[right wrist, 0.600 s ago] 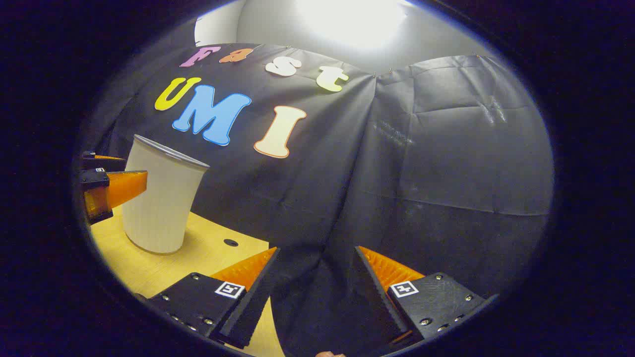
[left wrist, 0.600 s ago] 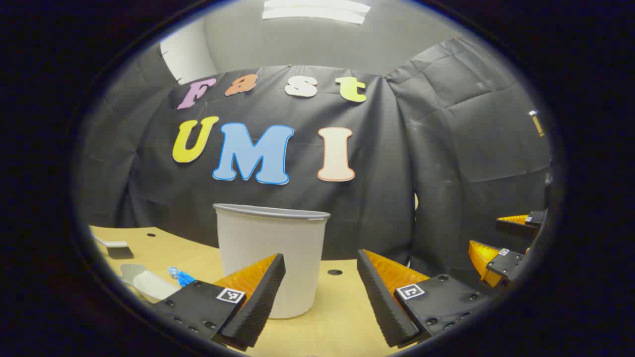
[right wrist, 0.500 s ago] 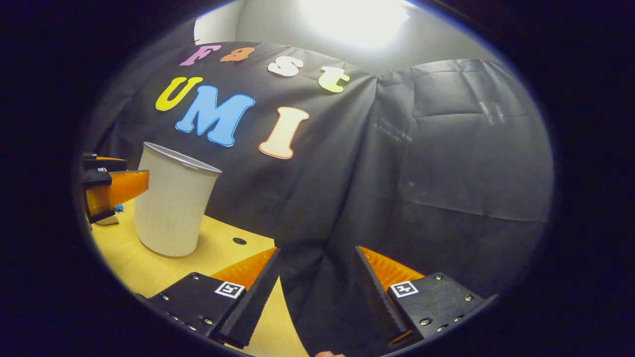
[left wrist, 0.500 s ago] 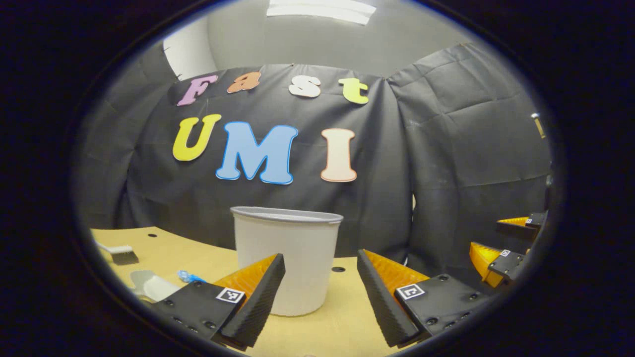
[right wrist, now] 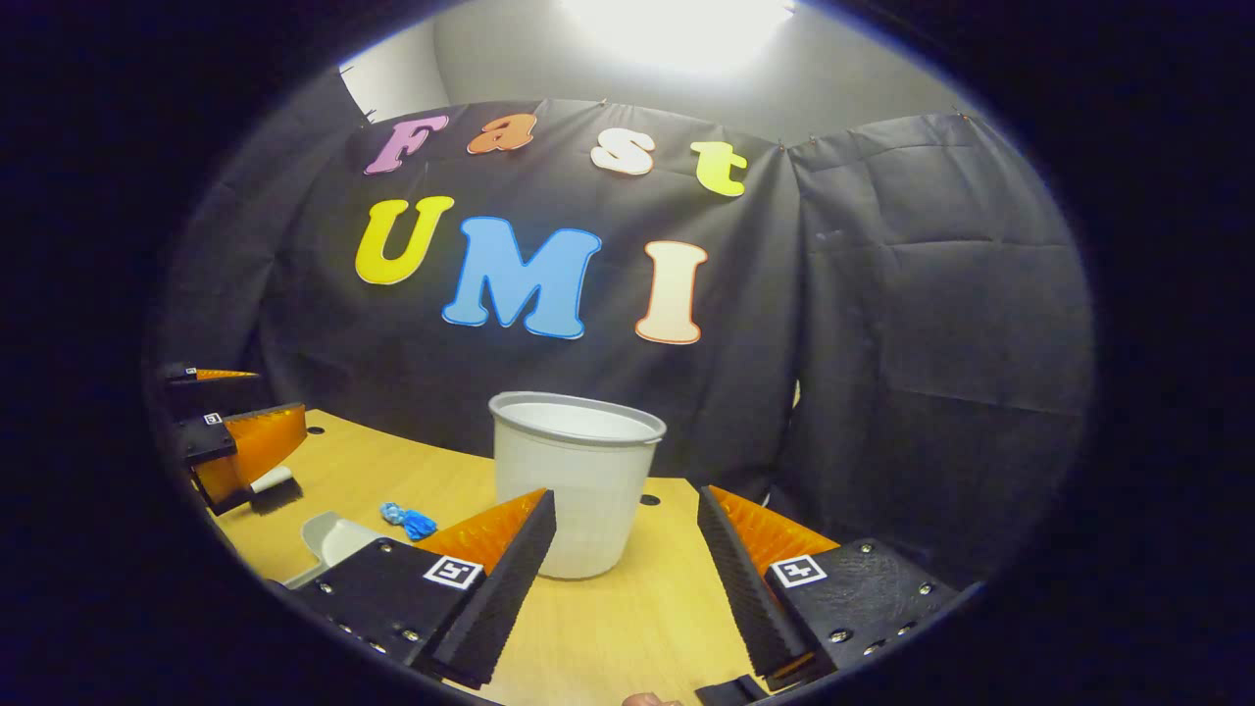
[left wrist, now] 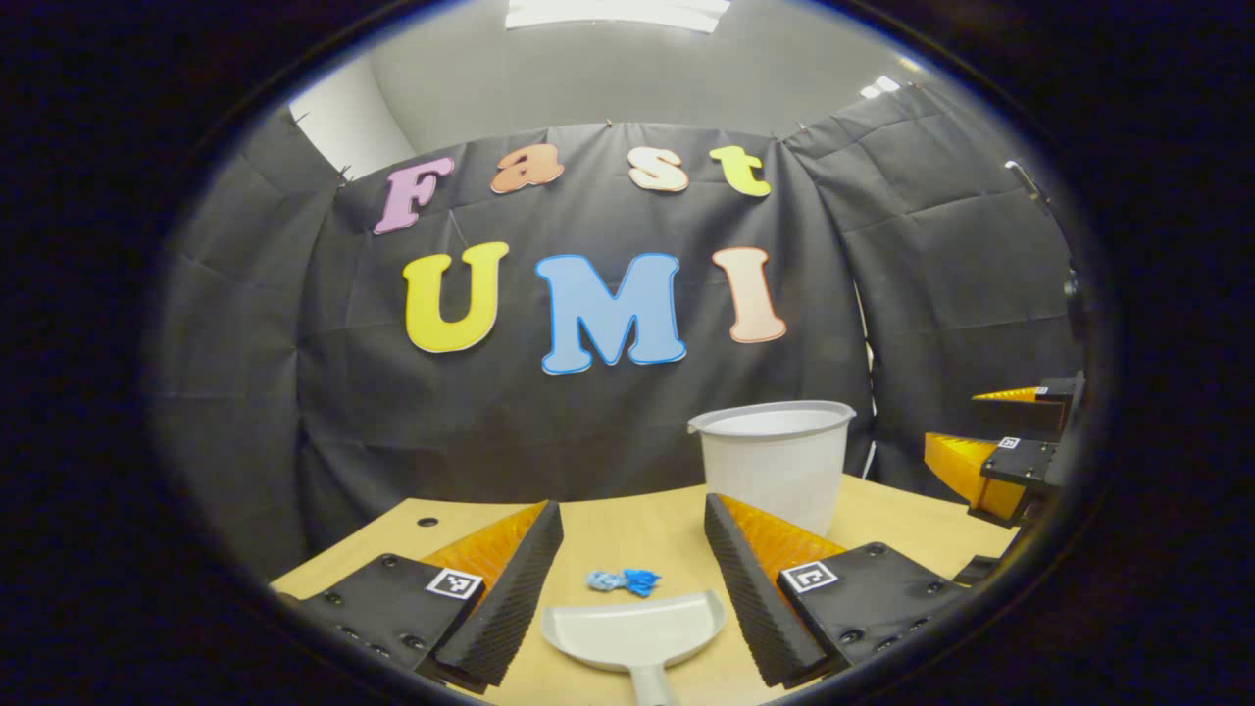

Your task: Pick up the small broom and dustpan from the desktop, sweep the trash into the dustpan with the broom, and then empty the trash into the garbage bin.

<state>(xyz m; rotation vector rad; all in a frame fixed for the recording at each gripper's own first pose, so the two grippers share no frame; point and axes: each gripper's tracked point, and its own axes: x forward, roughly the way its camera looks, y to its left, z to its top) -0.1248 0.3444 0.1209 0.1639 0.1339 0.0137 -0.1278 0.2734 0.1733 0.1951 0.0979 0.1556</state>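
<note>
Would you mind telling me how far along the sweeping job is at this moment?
Nothing is done yet. The blue trash lies on the desk, outside the dustpan. The left gripper is open, lined up over the dustpan; the right gripper is open and empty, facing the bin. The broom lies untouched. Left: picking up, sweeping, emptying.

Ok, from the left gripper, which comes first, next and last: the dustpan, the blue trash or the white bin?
In the left gripper view:
1. The dustpan, right between the open left gripper fingers.
2. The blue trash, just beyond the pan's front edge.
3. The white bin, farther back, to the right.
</note>
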